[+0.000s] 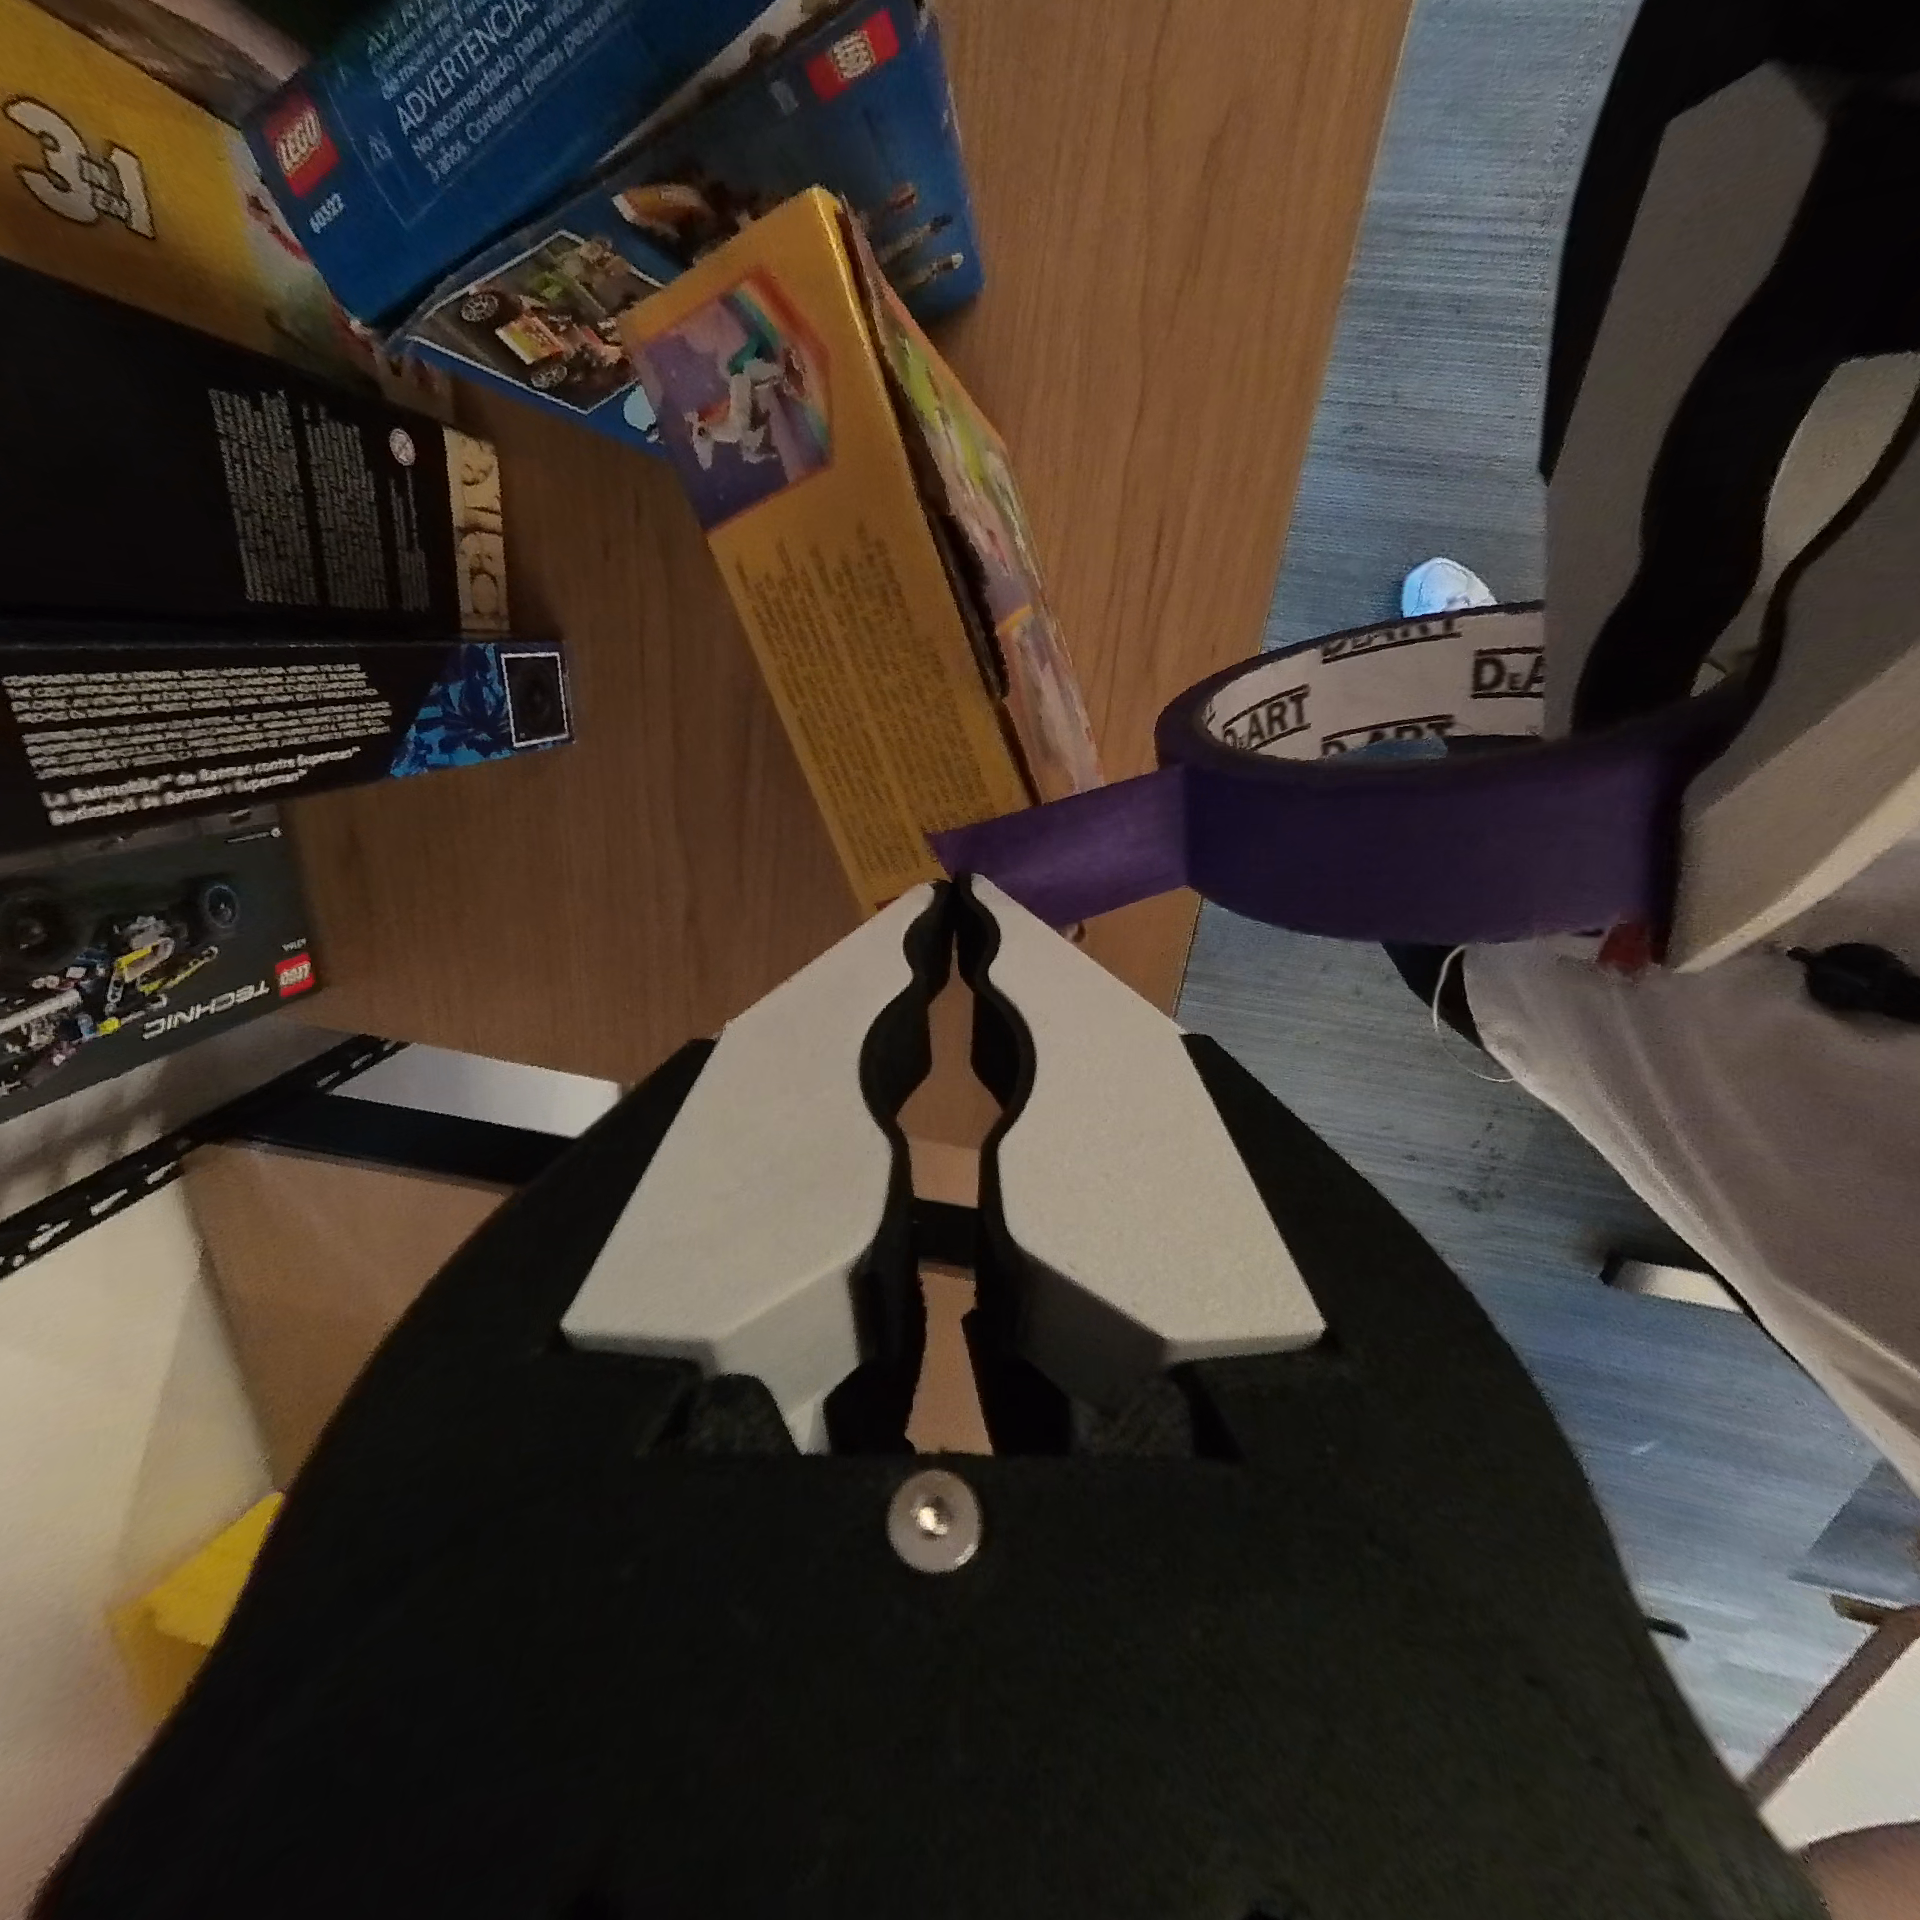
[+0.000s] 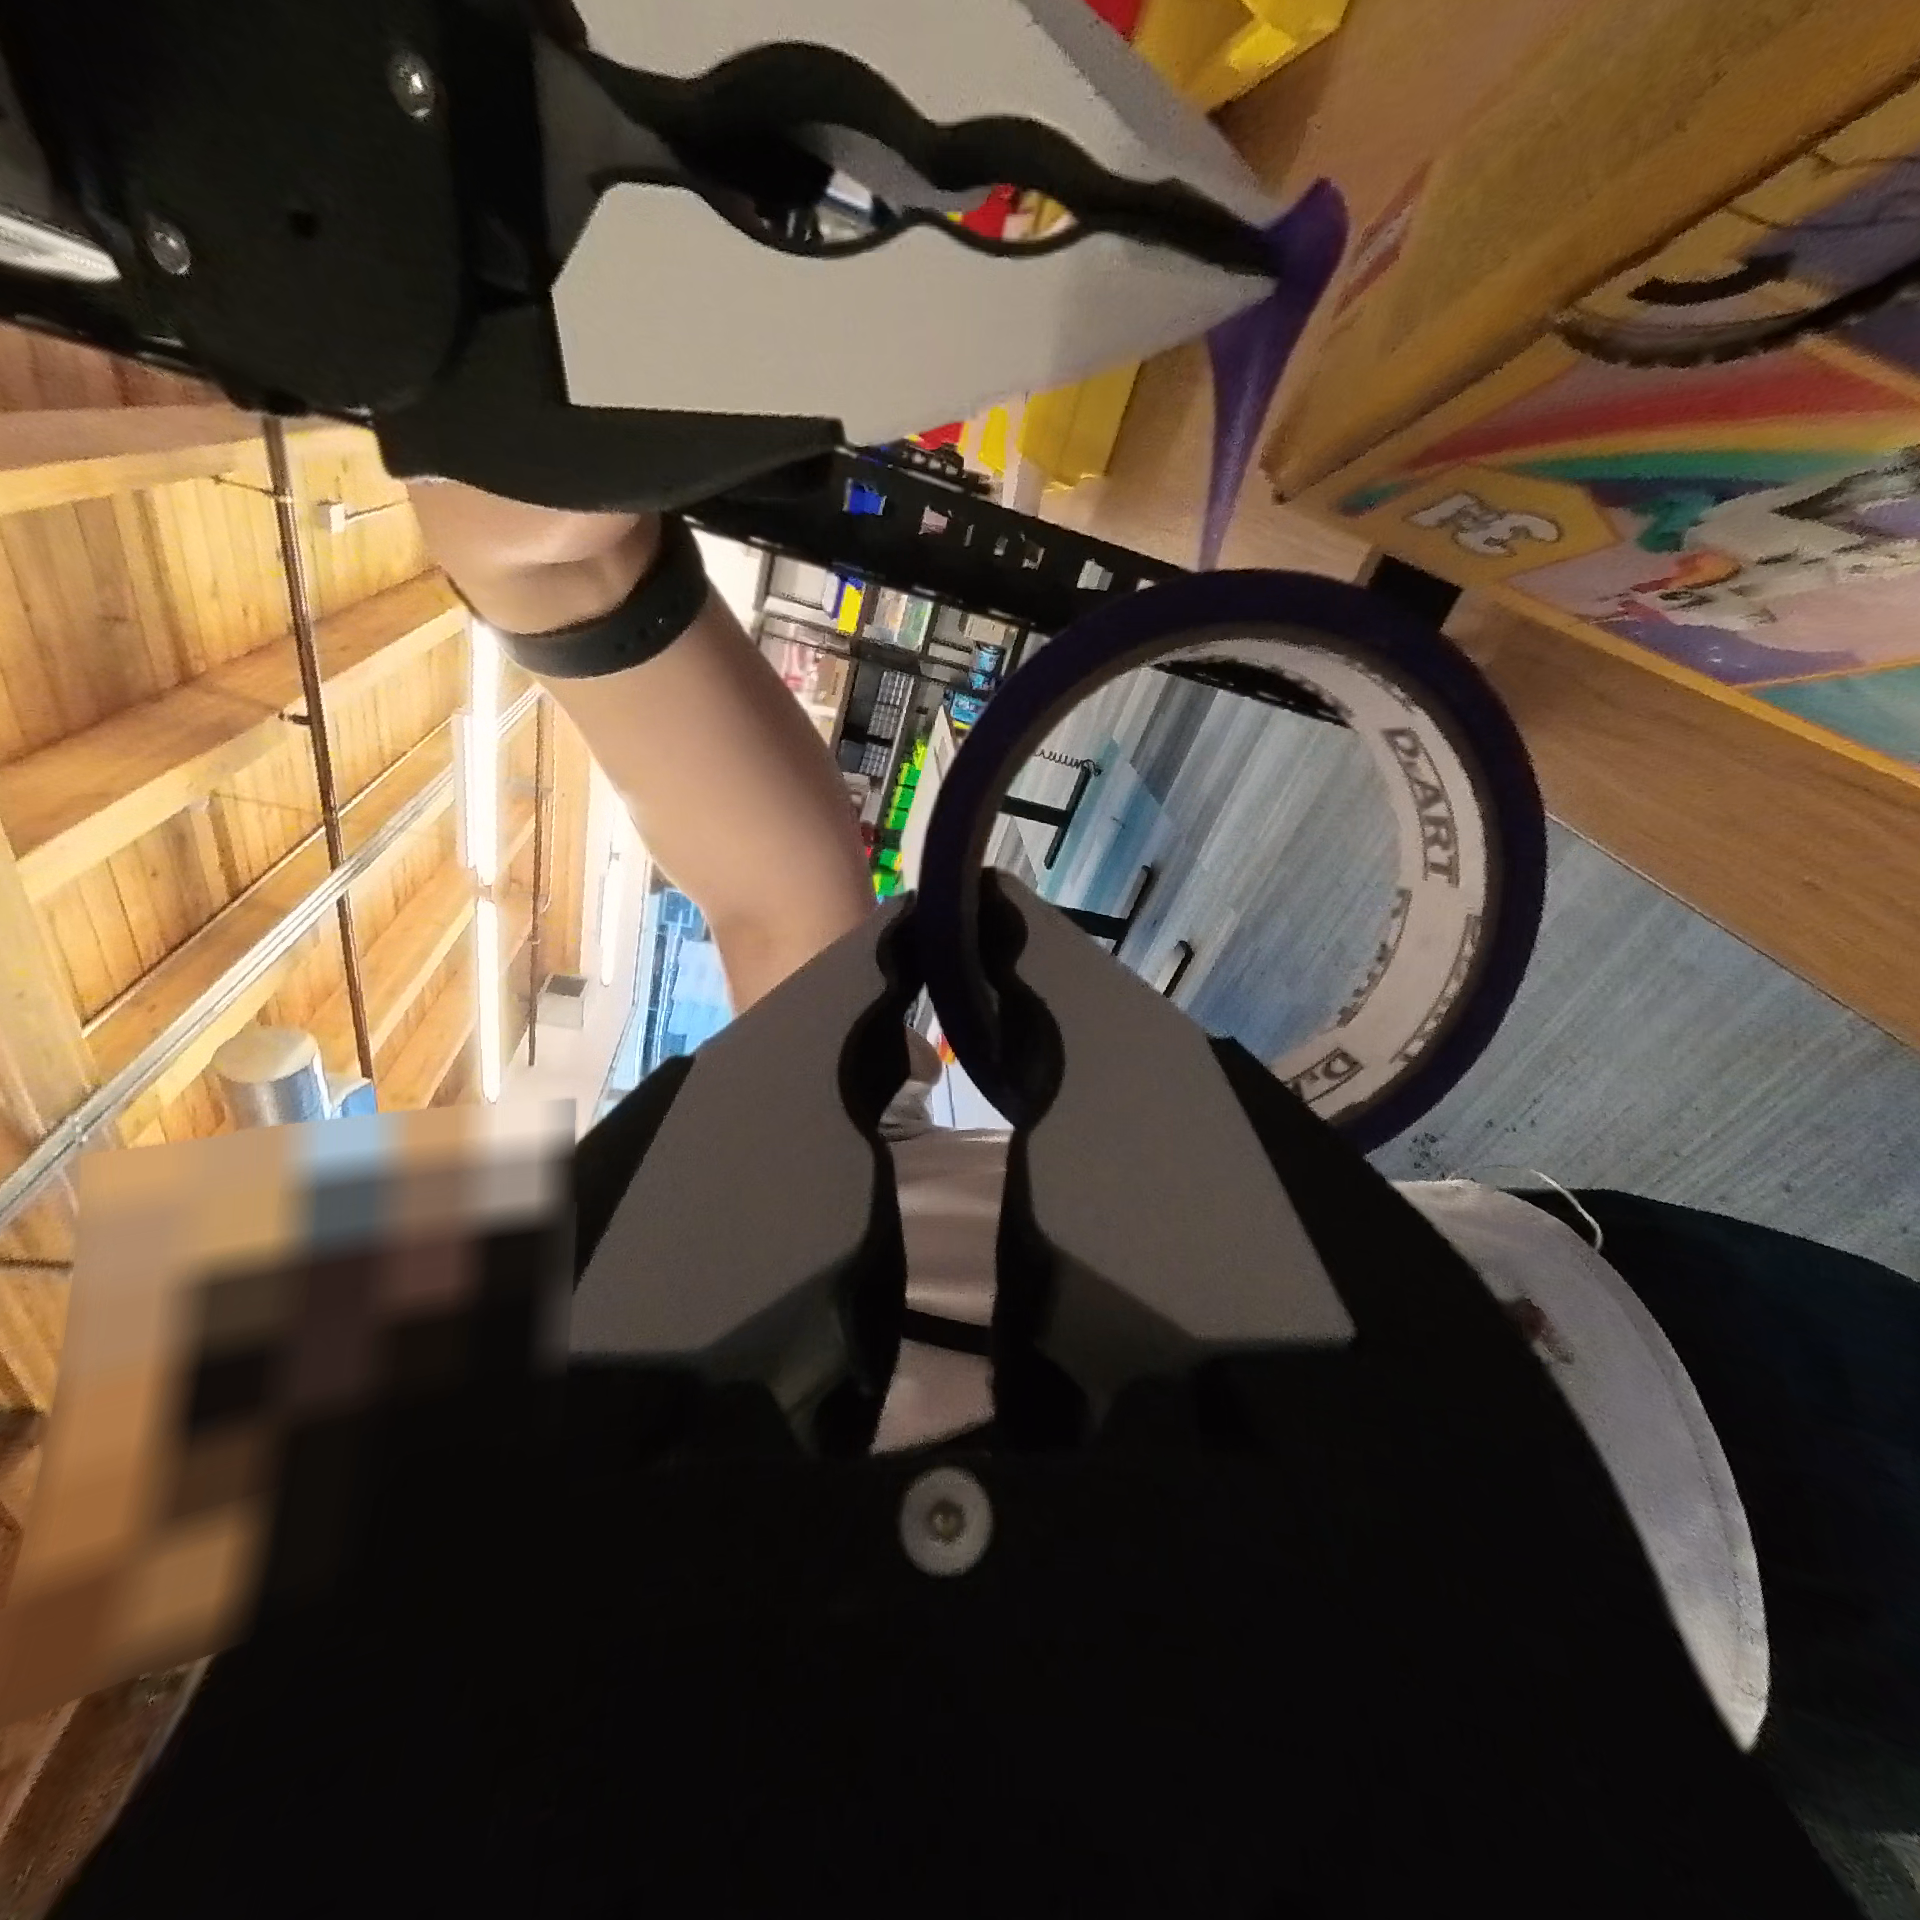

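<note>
A roll of purple tape [image 1: 1434,831] hangs over the table edge, held by my right gripper [image 2: 961,899], which is shut on the roll's wall [image 2: 1496,821]. A loose strip of the tape [image 1: 1060,847] runs from the roll to my left gripper [image 1: 954,885], which is shut on the strip's end. The strip [image 2: 1252,343] also shows in the right wrist view, pinched by the far gripper [image 2: 1262,249]. The end sits against the near corner of a yellow toy box [image 1: 831,582] lying on the wooden table [image 1: 1143,416].
Several toy boxes lie on the table: a blue one [image 1: 623,156], black ones [image 1: 229,499] and a yellow one [image 1: 104,177]. Grey-blue carpet [image 1: 1455,312] is beyond the table edge. A person's forearm with a black wristband [image 2: 613,634] holds the left gripper. Shelves with coloured bins [image 2: 883,665] stand behind. Tip to tip, the grippers are about 10 cm apart.
</note>
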Available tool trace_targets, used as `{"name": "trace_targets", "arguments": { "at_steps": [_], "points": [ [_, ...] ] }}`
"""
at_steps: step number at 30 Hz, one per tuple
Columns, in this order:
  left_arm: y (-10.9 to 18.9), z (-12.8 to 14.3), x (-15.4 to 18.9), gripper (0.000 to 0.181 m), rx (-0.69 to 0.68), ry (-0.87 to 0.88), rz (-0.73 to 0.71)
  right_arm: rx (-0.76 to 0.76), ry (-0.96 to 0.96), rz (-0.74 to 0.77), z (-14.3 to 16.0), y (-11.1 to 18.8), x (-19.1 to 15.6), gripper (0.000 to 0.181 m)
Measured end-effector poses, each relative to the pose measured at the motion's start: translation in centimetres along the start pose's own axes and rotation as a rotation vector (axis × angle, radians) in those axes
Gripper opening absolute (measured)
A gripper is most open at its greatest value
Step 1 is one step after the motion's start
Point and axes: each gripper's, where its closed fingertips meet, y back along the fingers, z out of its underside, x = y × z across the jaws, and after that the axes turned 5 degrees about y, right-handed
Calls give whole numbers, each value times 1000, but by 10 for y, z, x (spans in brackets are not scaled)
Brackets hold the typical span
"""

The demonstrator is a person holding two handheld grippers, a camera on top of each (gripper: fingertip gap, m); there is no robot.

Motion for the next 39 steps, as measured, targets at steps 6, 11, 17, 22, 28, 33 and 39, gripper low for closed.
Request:
{"name": "trace_targets", "arguments": {
  "at_steps": [6,11,17,22,28,33,39],
  "points": [
    [-8,2,-3,0,17,-35,8,-5,-24,68,0,-8,4,8],
    [-12,2,-4,0,15,-74,-21,-1,-32,83,-3,-10,3,8],
    [-15,1,-5,0,20,-86,-38,3,-38,91,-3,-10,7,8],
    [-19,-1,-4,0,21,-83,-31,8,-32,91,-4,-6,9,8],
    [-19,-1,-6,0,18,-123,-105,6,-36,77,-3,-7,11,8],
    [-19,-2,-6,0,54,-83,-172,2,-38,69,-1,-6,13,8],
    [-19,-4,-7,0,135,-86,-232,6,-33,56,-2,-6,14,8]
  ]
}}
